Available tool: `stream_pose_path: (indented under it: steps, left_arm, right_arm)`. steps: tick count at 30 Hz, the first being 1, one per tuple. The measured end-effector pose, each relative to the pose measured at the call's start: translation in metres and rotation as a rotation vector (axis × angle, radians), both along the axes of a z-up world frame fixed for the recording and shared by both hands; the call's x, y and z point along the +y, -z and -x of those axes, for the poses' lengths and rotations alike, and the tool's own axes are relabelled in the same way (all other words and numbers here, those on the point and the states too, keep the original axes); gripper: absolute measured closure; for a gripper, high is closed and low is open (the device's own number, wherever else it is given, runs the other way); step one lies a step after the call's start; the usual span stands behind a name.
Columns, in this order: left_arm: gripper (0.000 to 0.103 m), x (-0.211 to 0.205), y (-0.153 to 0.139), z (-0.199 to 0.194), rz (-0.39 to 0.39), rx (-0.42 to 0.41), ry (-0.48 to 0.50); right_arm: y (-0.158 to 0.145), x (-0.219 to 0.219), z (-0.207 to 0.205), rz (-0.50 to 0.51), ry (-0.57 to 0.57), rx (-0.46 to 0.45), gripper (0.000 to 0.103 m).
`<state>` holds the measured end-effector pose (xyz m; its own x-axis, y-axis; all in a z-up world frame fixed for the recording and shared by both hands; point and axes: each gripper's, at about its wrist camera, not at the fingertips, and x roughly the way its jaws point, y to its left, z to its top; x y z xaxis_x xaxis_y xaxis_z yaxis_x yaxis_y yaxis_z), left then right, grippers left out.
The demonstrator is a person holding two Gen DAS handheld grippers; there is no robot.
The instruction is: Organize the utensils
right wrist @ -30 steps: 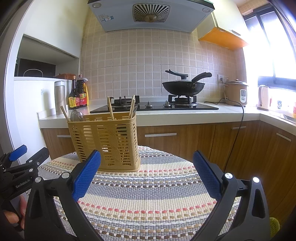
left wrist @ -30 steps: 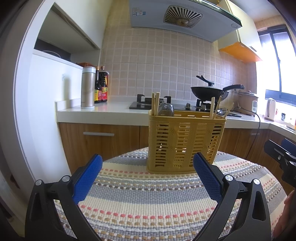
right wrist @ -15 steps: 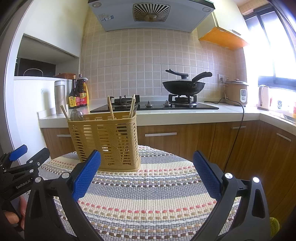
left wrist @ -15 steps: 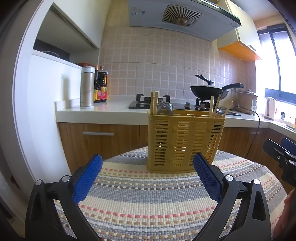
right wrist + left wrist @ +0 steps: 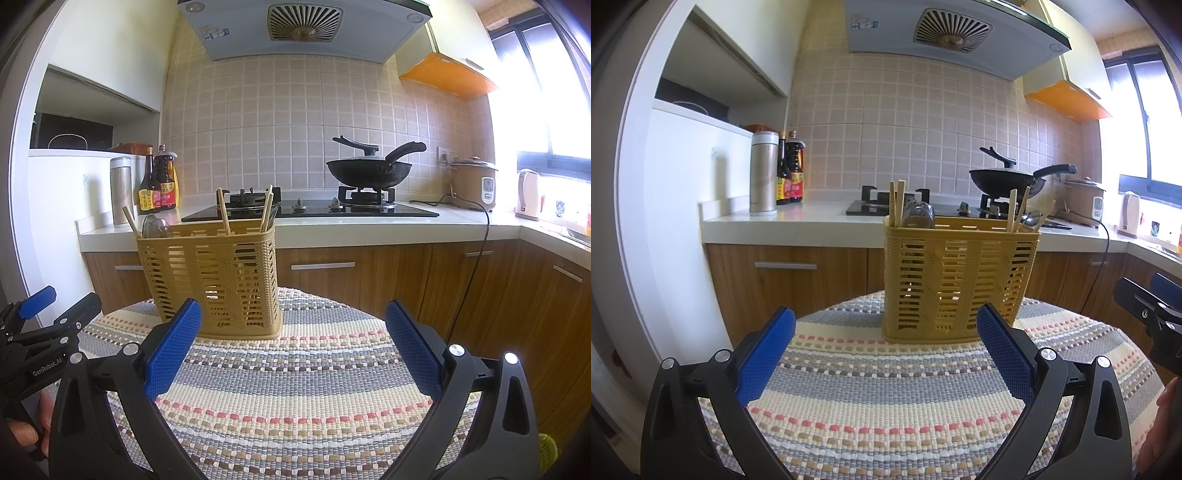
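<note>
A yellow slotted utensil basket [image 5: 956, 277] stands upright on the round striped tablecloth [image 5: 886, 387], also seen in the right wrist view [image 5: 218, 280]. Wooden chopsticks [image 5: 897, 201] and metal spoons [image 5: 918, 216] stick up from it; chopsticks [image 5: 223, 210] and a spoon [image 5: 153, 226] show from the right too. My left gripper [image 5: 885, 347] is open and empty, just short of the basket. My right gripper [image 5: 293, 343] is open and empty, to the basket's right. Each gripper shows at the edge of the other's view.
Behind the table runs a kitchen counter [image 5: 332, 229] with a gas hob, a black wok [image 5: 369, 171], sauce bottles [image 5: 160, 182], a steel flask [image 5: 764, 173], a rice cooker [image 5: 472, 181] and a kettle [image 5: 528, 194]. Wooden cabinets stand below.
Both views have shifted slightly; the basket sits marginally lower in each frame. Both grippers stay open and empty.
</note>
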<state>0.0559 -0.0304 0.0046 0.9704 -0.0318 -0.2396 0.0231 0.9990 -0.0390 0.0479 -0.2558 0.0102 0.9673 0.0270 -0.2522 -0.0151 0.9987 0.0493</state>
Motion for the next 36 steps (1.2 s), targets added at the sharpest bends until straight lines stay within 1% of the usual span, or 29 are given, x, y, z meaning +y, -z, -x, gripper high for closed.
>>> stream_pose_path:
  steps: [8, 36]
  left_arm:
    - [0.008, -0.0014, -0.0003, -0.0018, -0.019, -0.004, 0.013]
    - [0.008, 0.0023, -0.0015, -0.0009, -0.015, -0.007, 0.018]
  right_arm:
    - [0.0006, 0.0001, -0.0006, 0.002, -0.002, 0.003, 0.008]
    - [0.0008, 0.0004, -0.0015, 0.004, -0.003, 0.004, 0.008]
